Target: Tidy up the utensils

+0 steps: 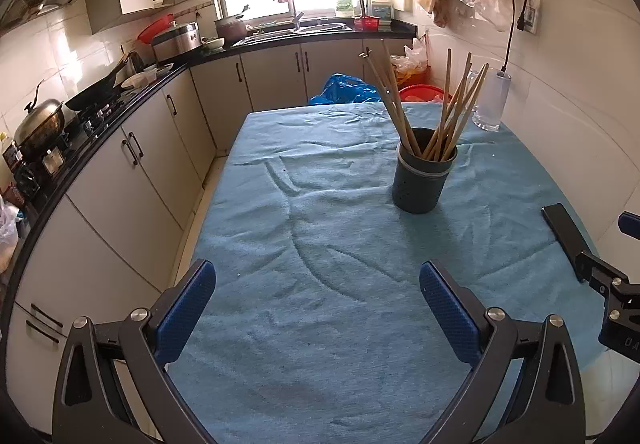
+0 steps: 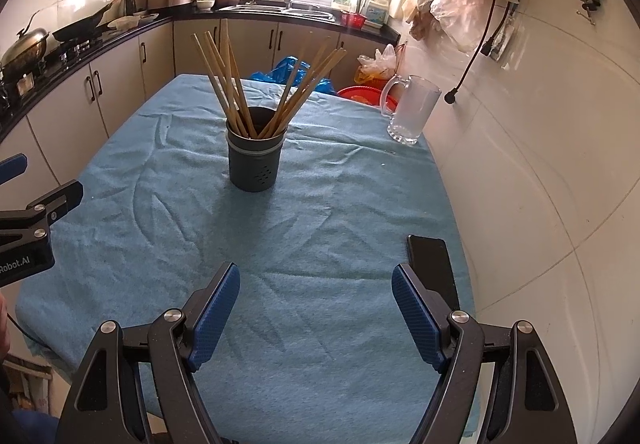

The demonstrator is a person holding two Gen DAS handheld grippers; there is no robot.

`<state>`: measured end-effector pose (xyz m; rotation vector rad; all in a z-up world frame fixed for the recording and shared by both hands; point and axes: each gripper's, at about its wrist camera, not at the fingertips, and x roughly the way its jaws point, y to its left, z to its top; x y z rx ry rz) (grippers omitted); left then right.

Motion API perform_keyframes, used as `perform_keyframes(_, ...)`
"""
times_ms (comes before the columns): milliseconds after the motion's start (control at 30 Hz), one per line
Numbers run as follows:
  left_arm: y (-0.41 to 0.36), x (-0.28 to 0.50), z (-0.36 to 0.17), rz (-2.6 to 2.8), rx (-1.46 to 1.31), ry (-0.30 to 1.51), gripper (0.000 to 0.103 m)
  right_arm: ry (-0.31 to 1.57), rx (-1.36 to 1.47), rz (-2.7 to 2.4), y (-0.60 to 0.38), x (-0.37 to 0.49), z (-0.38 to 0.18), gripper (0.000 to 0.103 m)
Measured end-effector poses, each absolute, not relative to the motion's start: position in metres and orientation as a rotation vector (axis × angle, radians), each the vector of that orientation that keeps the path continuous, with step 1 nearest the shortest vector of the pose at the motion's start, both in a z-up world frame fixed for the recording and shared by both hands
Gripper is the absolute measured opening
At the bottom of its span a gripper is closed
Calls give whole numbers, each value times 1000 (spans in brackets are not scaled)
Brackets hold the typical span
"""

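A kitchen table under a wrinkled blue cloth (image 1: 320, 284), with a dark round holder (image 1: 424, 179) standing upright toward its far half — wooden chopsticks (image 1: 436, 111) fan out of its mouth in two leaning bunches. The left gripper (image 1: 318, 308) hovers over the near part of the cloth, its blue-padded jaws spread wide and holding nothing. The right gripper (image 2: 316, 312) hangs beside it above the same stretch of cloth, jaws likewise parted and empty. A clear glass mug (image 2: 412, 111) stands near the far right corner, well apart from the holder, and a flat black phone-like slab (image 2: 432, 264) lies along the right edge, just beyond the right gripper's outer finger. Counter and bright window behind.
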<state>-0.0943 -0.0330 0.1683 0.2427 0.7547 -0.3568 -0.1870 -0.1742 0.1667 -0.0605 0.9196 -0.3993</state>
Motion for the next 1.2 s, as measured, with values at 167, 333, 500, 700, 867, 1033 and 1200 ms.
perform_keyframes(167,-32,-94,168,-353,233,756,101,926,-69,-392,-172,-186,166,82)
perform_keyframes(333,-32,-95,168,-356,235,756,101,928,-69,-393,-172,-186,166,82)
perform_keyframes(500,-35,-97,170,-360,238,752,101,929,-66,-395,-172,-187,167,82)
perform_keyframes(700,-37,-100,171,-359,241,747,101,930,-57,-400,-174,-190,166,82)
perform_keyframes(867,-38,-101,172,-360,243,745,101,933,-51,-403,-176,-191,165,82)
perform_keyframes(1033,-39,-101,173,-364,246,741,101,930,-48,-408,-177,-191,166,82)
perform_keyframes(1200,-39,-100,173,-363,244,741,101,934,-46,-410,-177,-191,165,82)
